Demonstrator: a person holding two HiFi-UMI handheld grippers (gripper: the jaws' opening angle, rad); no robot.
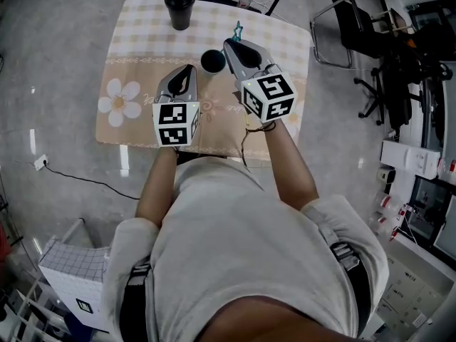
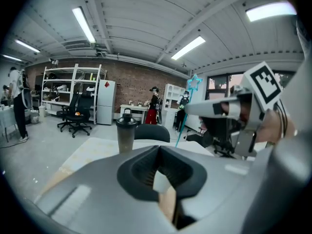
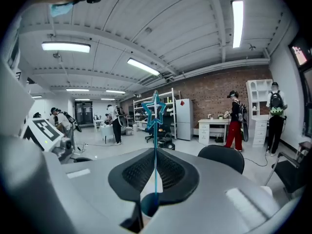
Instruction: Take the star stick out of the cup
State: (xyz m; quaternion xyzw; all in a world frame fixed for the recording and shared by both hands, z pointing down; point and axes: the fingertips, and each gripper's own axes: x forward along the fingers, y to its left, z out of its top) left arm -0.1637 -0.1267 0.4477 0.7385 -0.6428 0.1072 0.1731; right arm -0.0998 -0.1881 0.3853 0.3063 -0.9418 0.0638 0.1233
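My right gripper (image 1: 231, 46) is shut on the thin teal star stick (image 3: 155, 145), whose outlined star (image 3: 154, 110) stands above the jaws. In the head view the star (image 1: 237, 28) pokes out past that gripper's tip, just right of the black cup (image 1: 212, 61) on the table. The stick's lower end is hidden. My left gripper (image 1: 188, 72) hovers just left of the cup, jaws together and holding nothing. From the left gripper view (image 2: 160, 172), the stick (image 2: 184, 121) hangs below the right gripper (image 2: 214, 107).
A black shaker bottle (image 1: 179, 6) stands at the table's far edge, on the checked cloth (image 1: 142, 34). A dark chair (image 2: 151, 132) sits behind the table. Office chairs (image 1: 356, 27) stand to the right, and a white gridded box (image 1: 68, 269) is on the floor.
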